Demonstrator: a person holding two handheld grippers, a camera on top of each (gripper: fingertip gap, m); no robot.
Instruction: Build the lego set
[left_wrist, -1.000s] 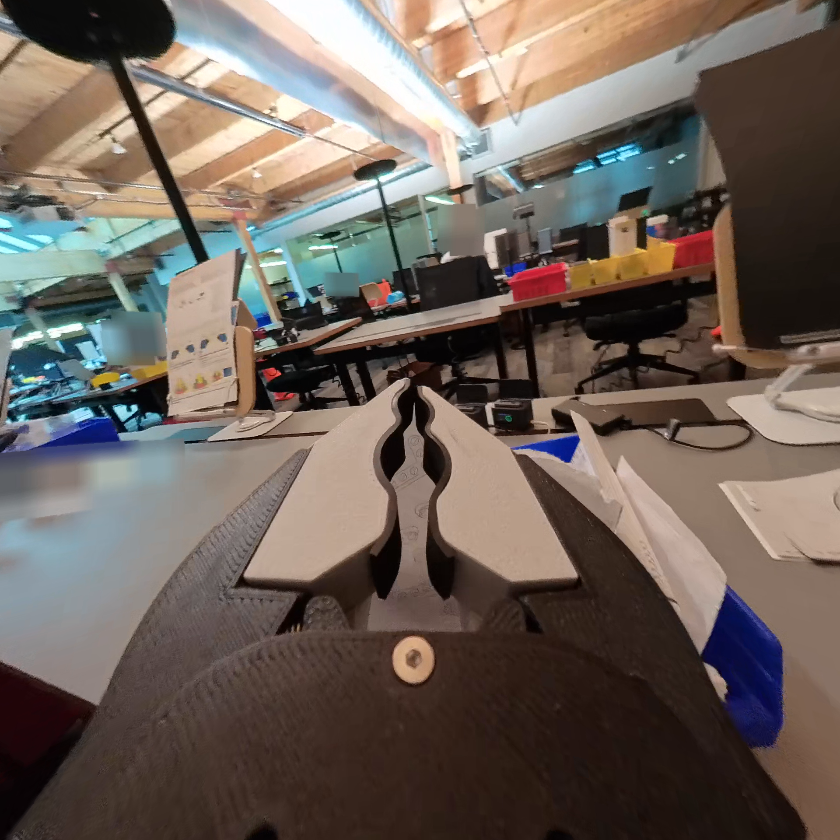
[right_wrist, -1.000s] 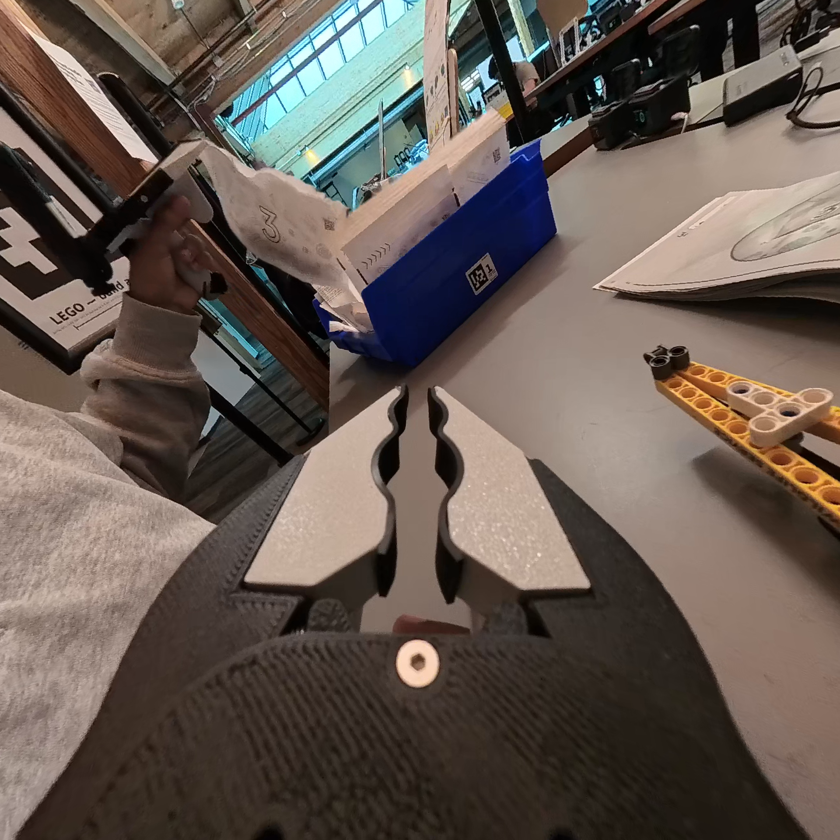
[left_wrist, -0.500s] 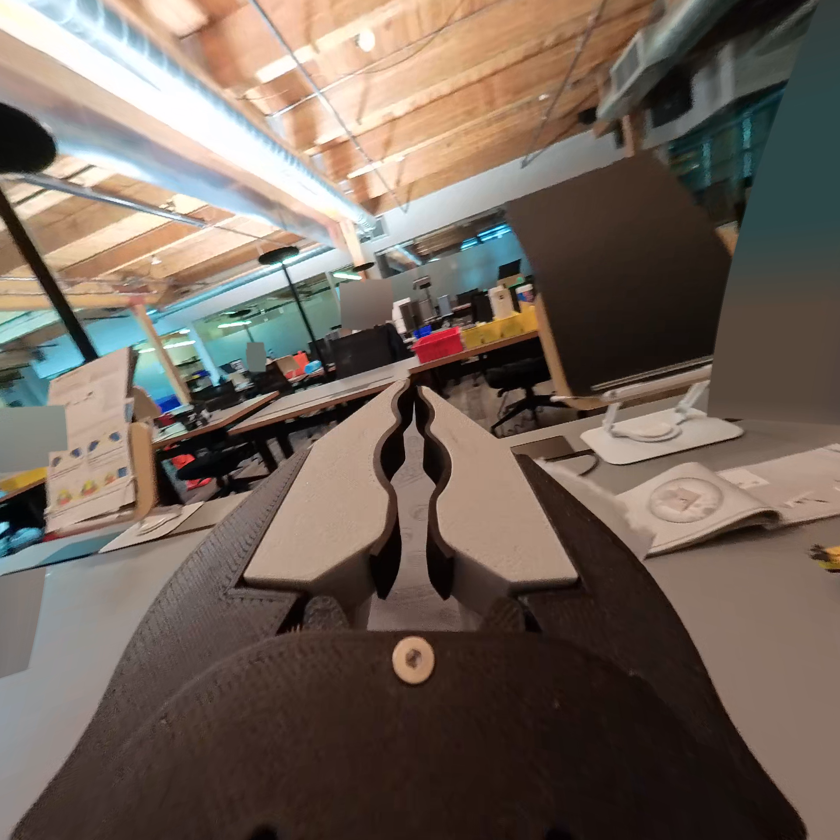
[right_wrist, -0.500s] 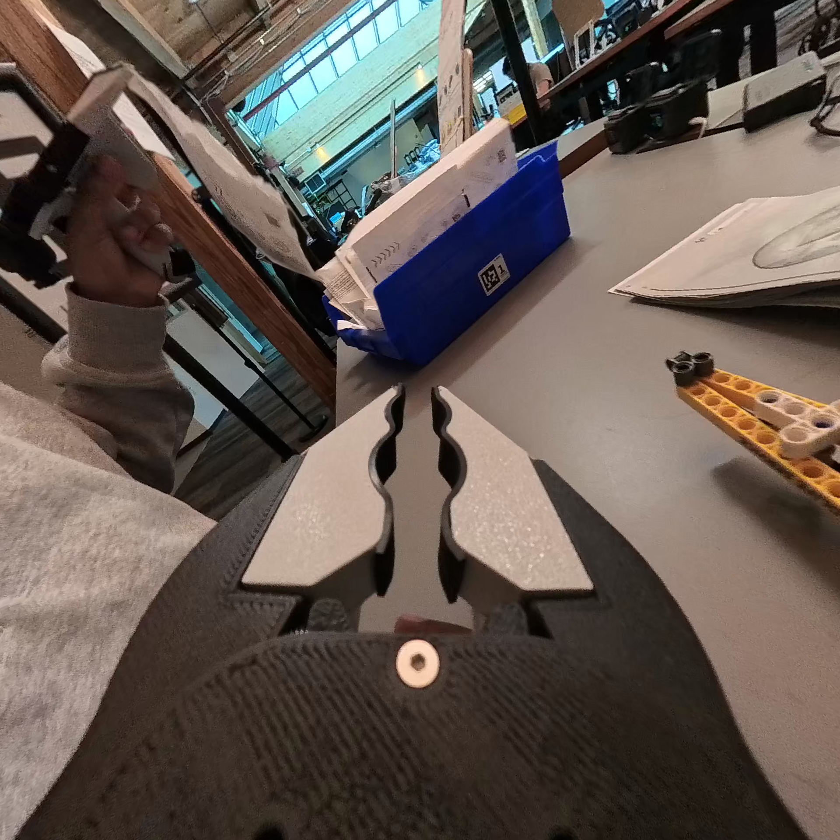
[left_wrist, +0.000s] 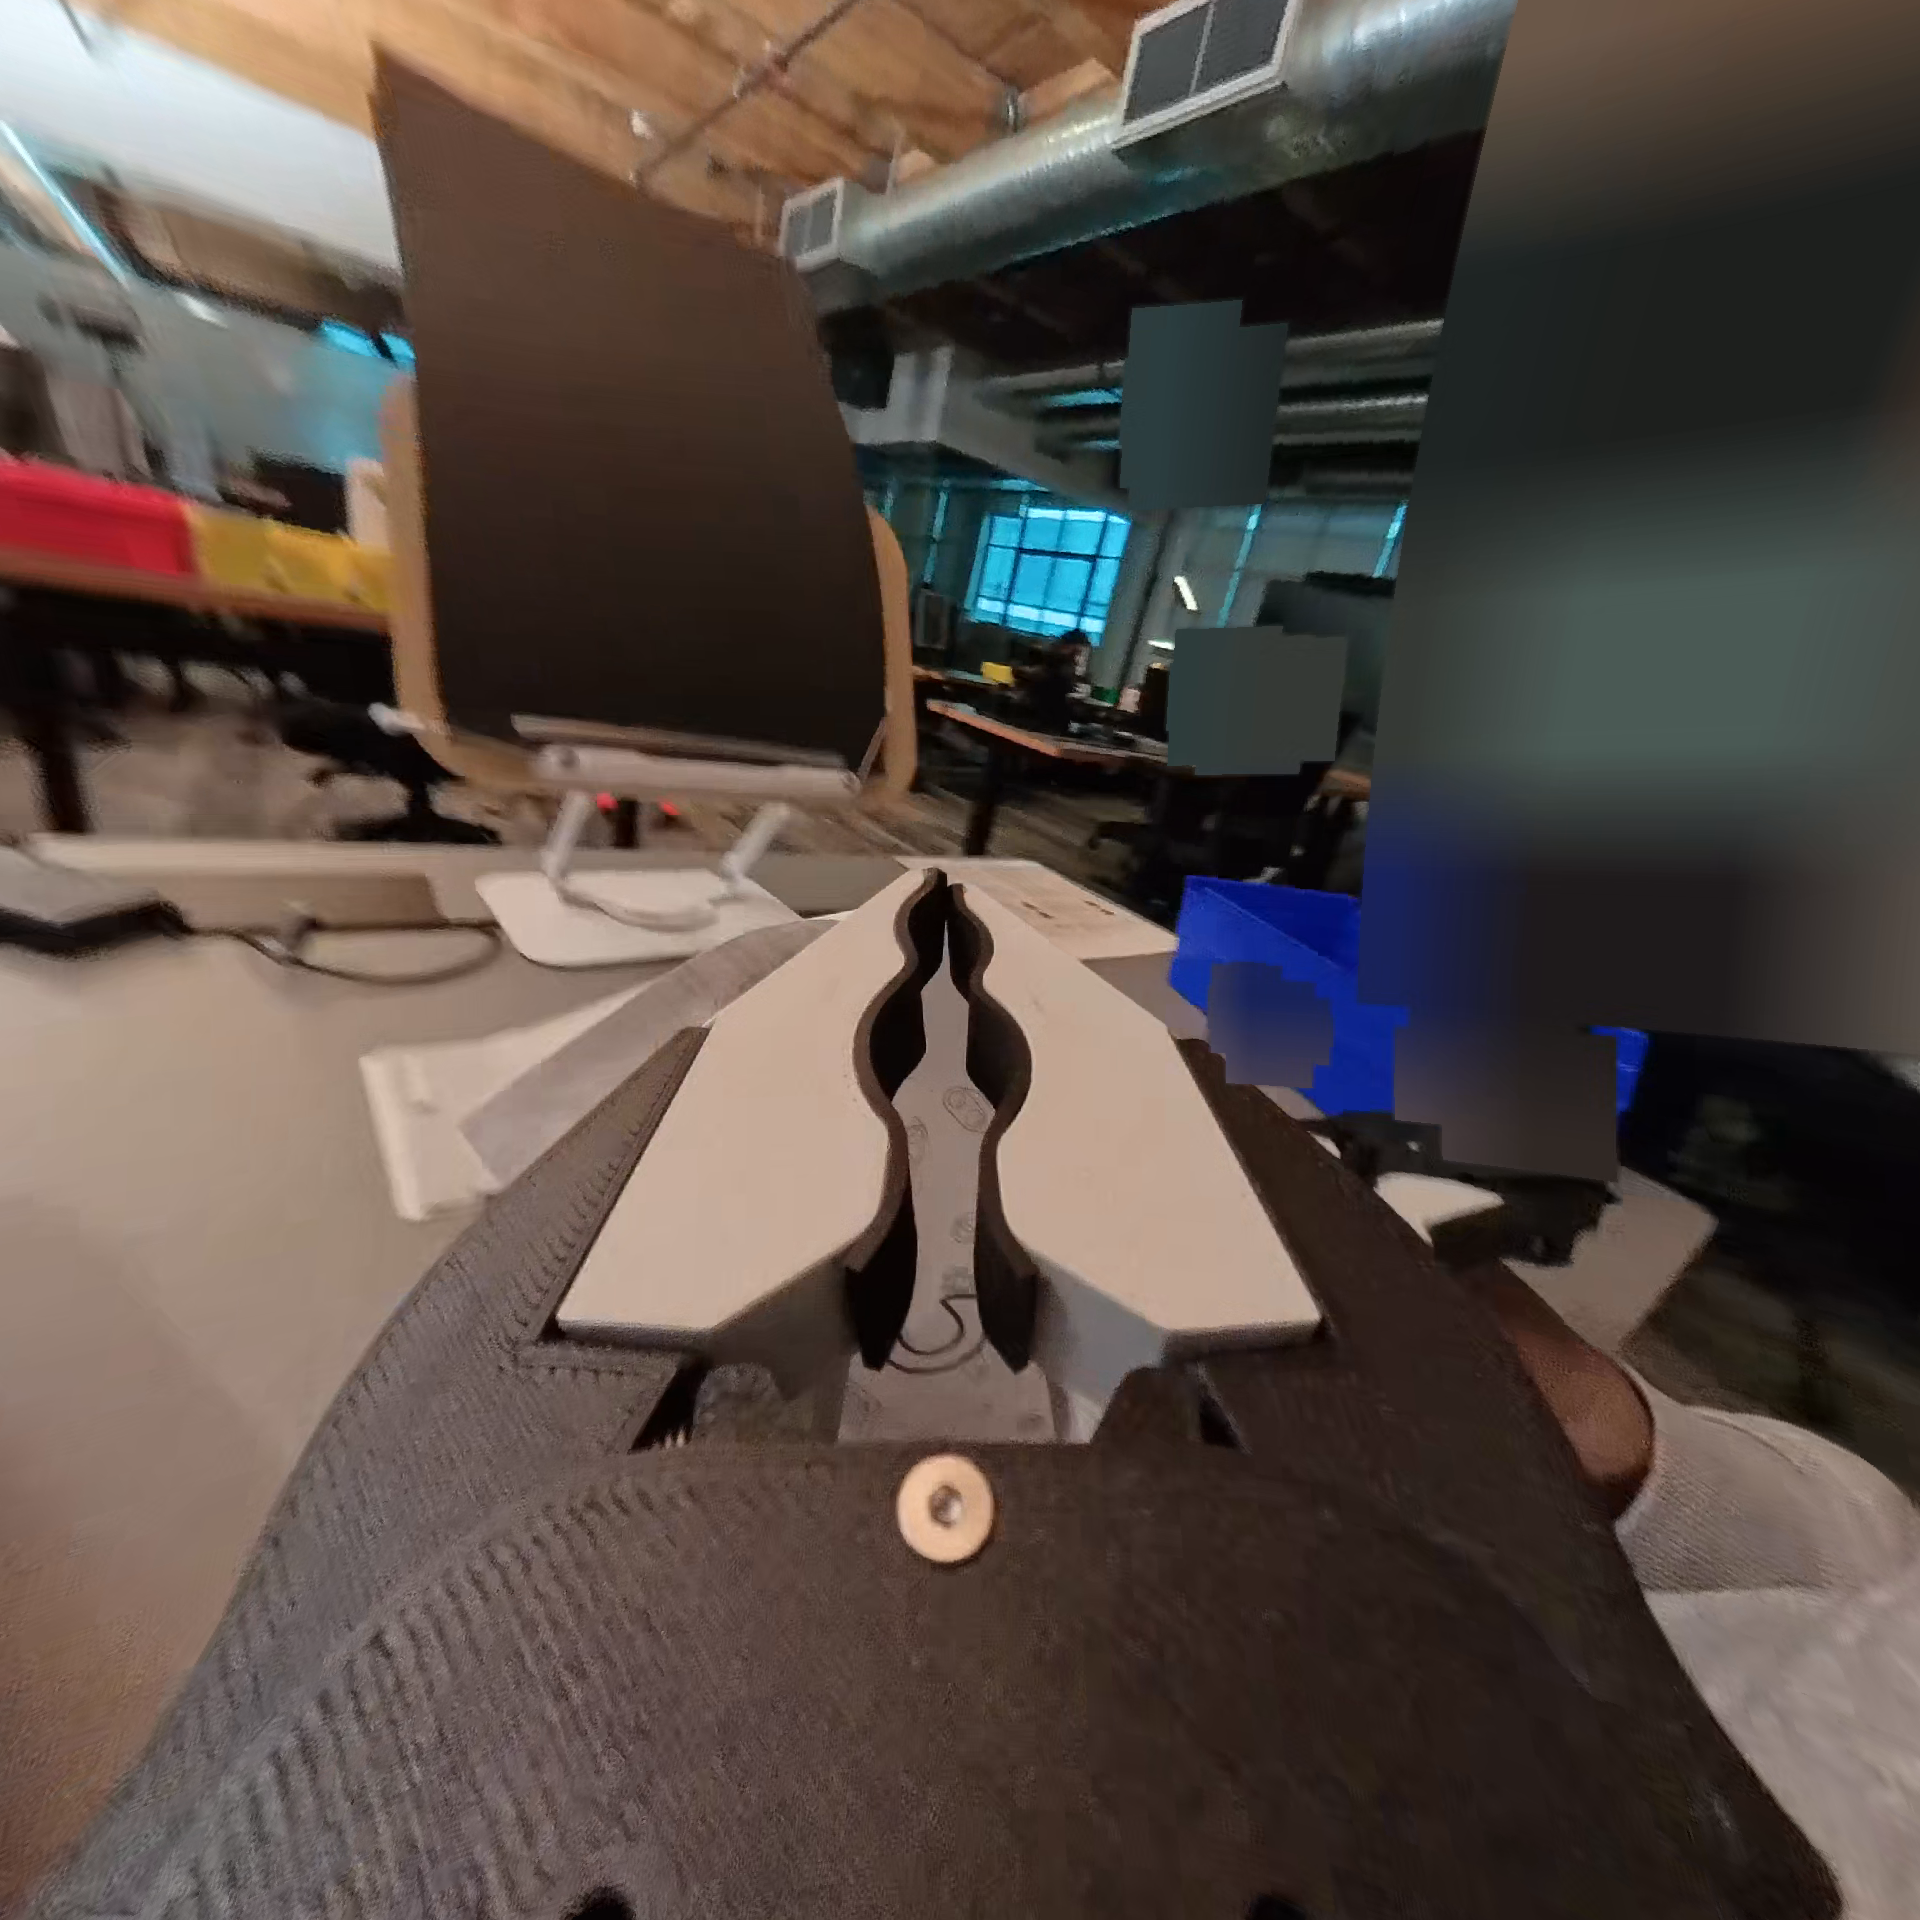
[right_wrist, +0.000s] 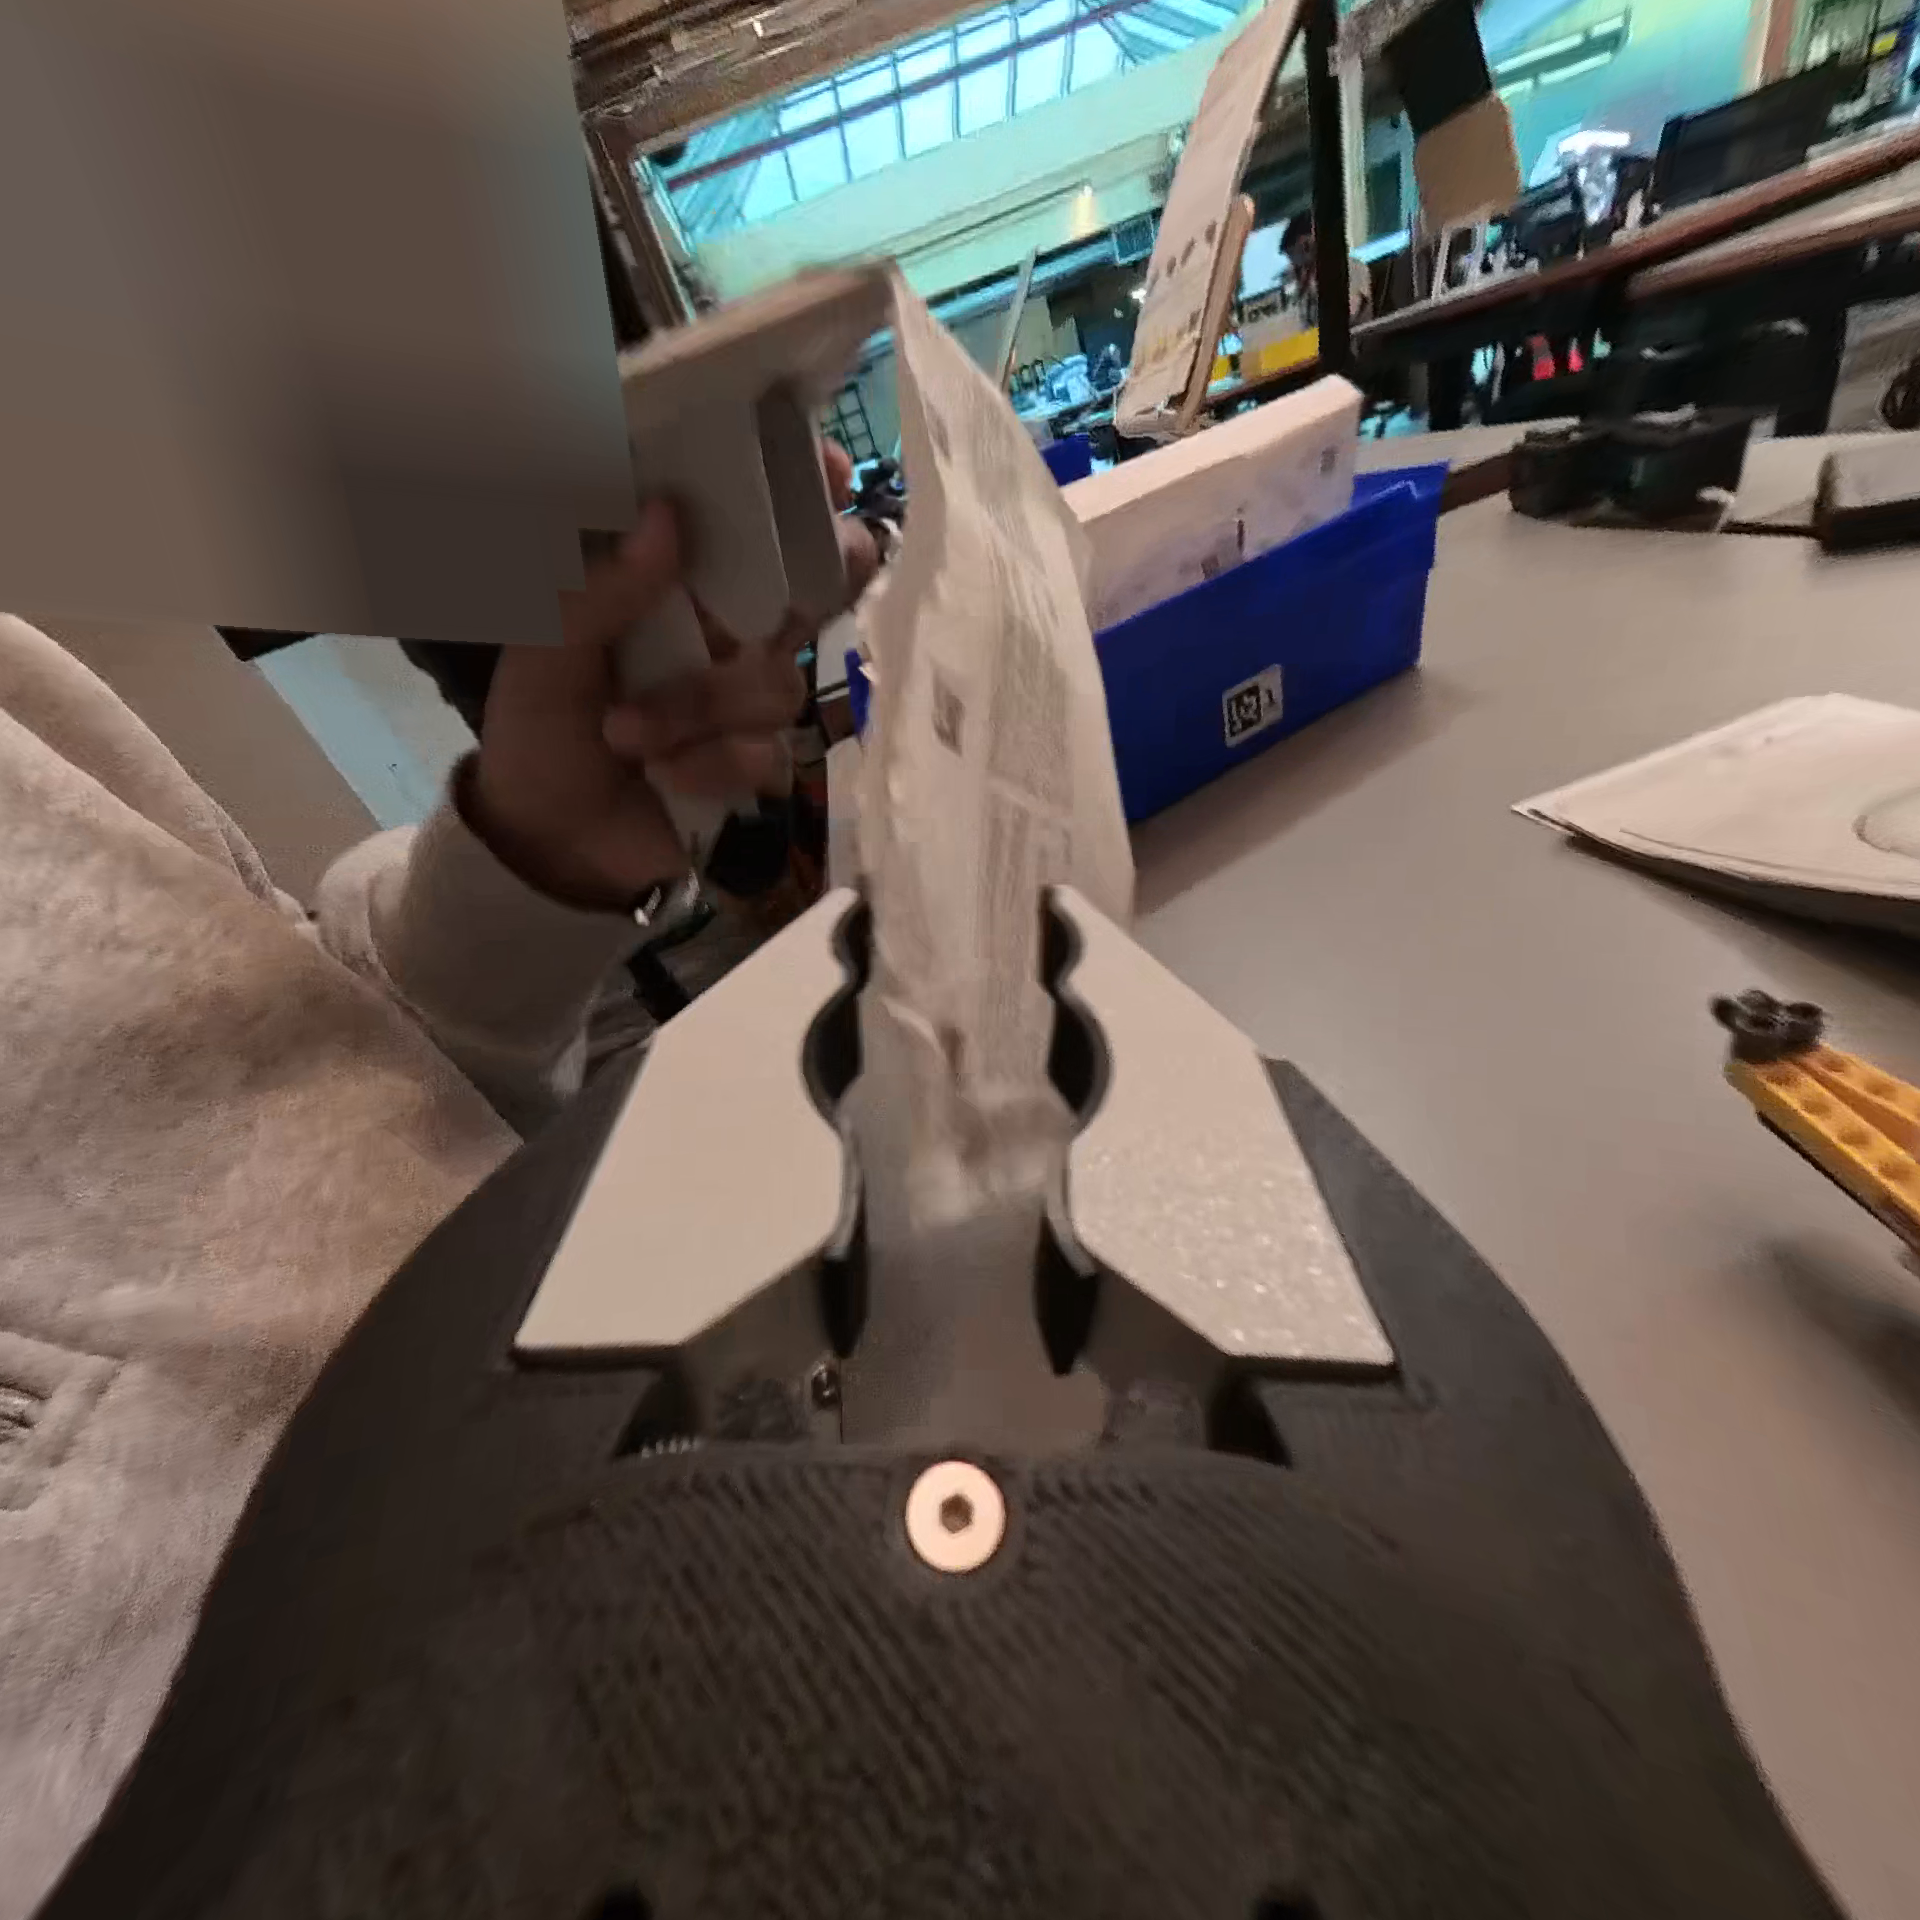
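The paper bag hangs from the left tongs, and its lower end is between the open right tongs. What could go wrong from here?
1. The paper bag is pinched only at its top edge by the left tongs, so a hard pull by the right tongs might tear it suddenly and scatter the parts.
2. The bag's lower end looks crumpled and blurred, so the right tongs might close on too little paper and slip.
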